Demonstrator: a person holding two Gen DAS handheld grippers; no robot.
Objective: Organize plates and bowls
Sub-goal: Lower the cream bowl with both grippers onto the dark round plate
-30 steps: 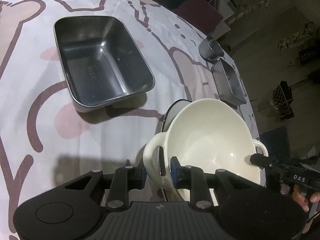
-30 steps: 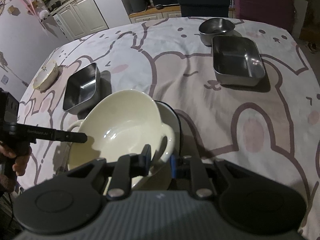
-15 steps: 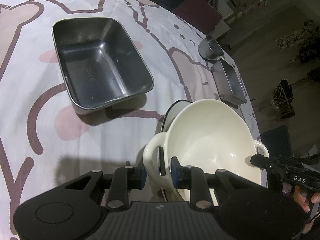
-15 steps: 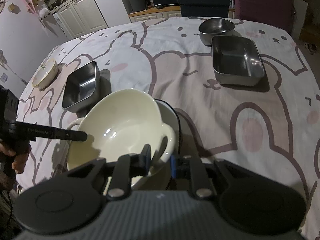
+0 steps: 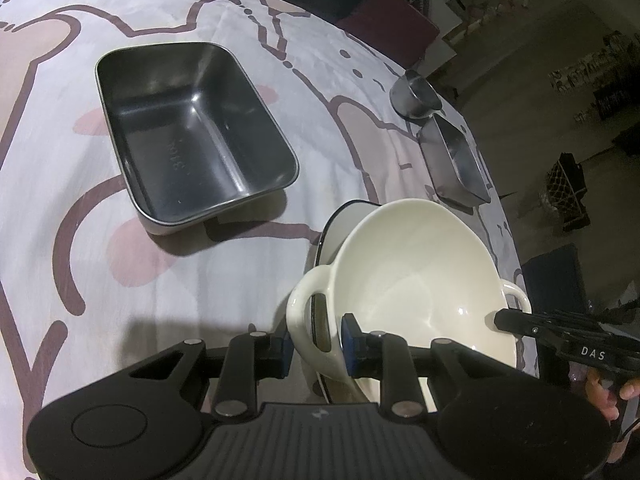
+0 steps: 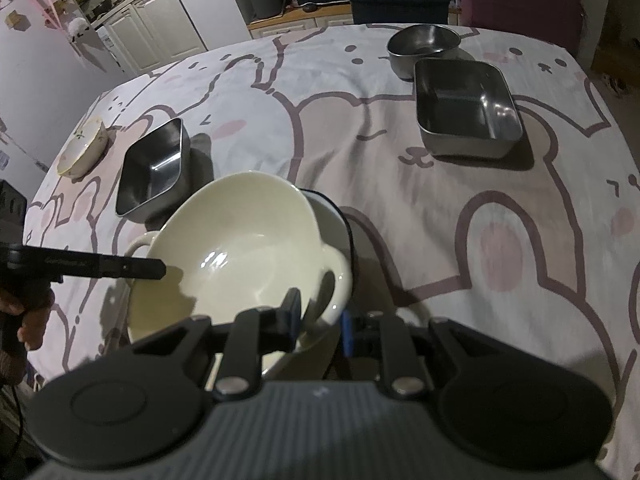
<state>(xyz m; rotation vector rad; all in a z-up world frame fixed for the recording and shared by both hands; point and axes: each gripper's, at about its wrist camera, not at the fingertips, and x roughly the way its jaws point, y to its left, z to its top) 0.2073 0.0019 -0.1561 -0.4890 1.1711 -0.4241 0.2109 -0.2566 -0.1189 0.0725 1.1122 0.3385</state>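
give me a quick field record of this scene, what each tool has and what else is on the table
left tool: shut on one loop handle of the cream bowl
right tool: shut on the opposite handle
bowl position: over a dark-rimmed plate
other dishes: large steel tray, second steel tray, round steel bowl, small floral bowl
surface: bear-print tablecloth

I see the glossy cream ceramic bowl with two loop handles (image 5: 416, 272) low and centre-right in my left view, tilted, its empty inside facing up. It sits over a white enamel plate with a dark blue rim (image 5: 340, 224), which peeks out behind it. In my right view the bowl (image 6: 240, 248) lies centre-left, the plate (image 6: 334, 216) at its right edge.
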